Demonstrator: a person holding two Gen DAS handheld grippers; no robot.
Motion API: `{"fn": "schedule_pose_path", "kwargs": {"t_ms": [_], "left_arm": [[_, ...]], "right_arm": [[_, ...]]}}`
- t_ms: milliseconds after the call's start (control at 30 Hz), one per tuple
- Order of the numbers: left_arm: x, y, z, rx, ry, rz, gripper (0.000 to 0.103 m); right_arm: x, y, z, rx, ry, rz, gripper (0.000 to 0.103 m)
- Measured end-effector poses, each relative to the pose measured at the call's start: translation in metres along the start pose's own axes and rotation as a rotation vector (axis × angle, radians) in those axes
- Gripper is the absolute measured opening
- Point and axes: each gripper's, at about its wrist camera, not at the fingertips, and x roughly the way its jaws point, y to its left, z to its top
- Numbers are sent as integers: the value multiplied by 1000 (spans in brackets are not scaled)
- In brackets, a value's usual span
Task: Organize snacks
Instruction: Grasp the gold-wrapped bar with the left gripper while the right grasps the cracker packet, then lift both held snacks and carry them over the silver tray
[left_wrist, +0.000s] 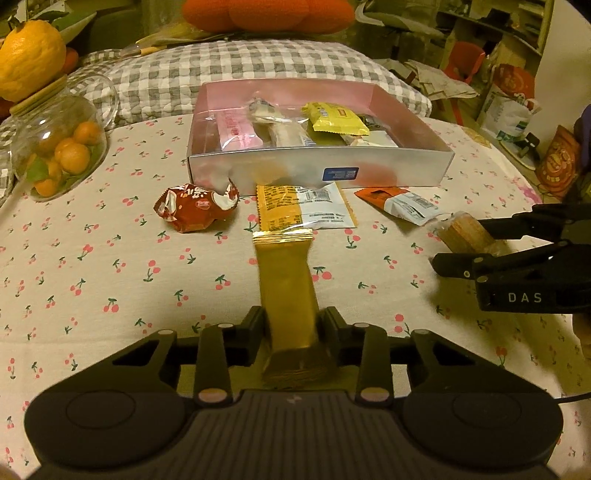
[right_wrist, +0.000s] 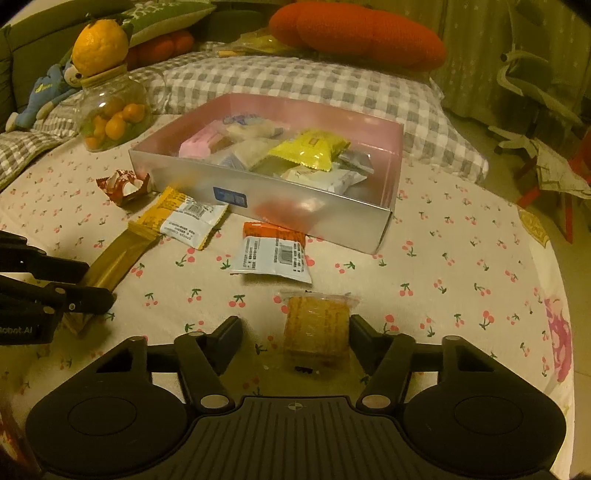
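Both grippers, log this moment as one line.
left gripper: shut on gold bar | right gripper: open around biscuit pack | box: partly filled

A lived-in home: behind the cherry-print surface (right_wrist: 461, 266) lie a checked pillow (right_wrist: 295, 85), an orange cushion (right_wrist: 354, 29) and a blue plush toy (right_wrist: 44, 92).

"DAS" printed on right gripper (left_wrist: 443, 254) body, left wrist view. "obot.AI" seen on left gripper (right_wrist: 99, 288) body, right wrist view. Packet print unreadable.
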Motion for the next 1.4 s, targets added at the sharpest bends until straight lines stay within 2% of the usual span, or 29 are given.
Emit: {"fn": "schedule_pose_path", "kwargs": {"t_ms": [67, 333, 900, 1400], "left_arm": [[0, 0, 0, 1, 3, 1, 31], [-1, 1, 1, -4, 7, 2, 26], [-4, 3, 5, -20, 14, -15, 26], [-18, 1, 14, -40, -29, -55, 26]], "right_arm": [[0, 0, 1, 2, 1, 0, 58], [-1, 2, 3, 1, 8, 2, 34], [-9, 6, 9, 2, -21, 0, 33], [-26, 9, 21, 28, -74, 25, 33]]}}
